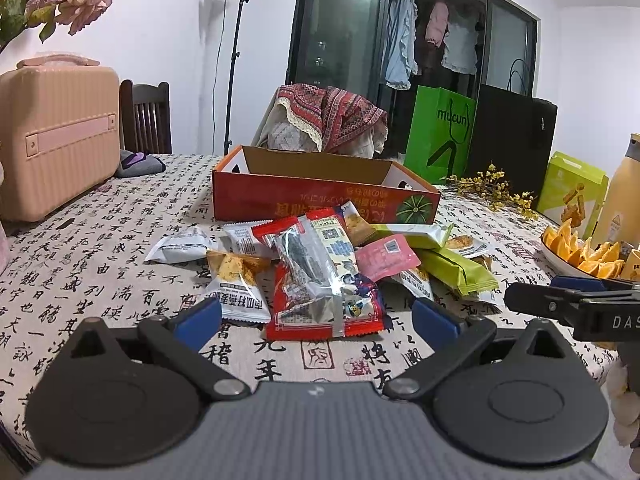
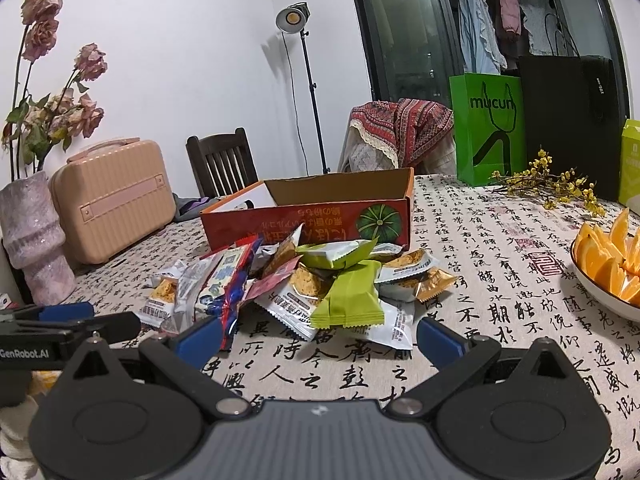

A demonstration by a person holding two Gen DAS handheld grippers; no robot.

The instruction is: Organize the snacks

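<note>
Left wrist view puts the snack packets [image 1: 320,268] in a loose heap on the tablecloth [image 1: 100,280], just in front of the open red box [image 1: 320,200]. They look light, crinkly and slippery, the contents probably crushable, so a pinch across a flat sealed edge seems safest. The left gripper [image 1: 318,320] stands with jaws wide apart, empty, the red packet [image 1: 324,312] nearest between them. The right gripper [image 2: 320,338] is likewise spread and holds nothing.

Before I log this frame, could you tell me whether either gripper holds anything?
Nothing is held: left gripper and right gripper are both open before the snacks.
</note>
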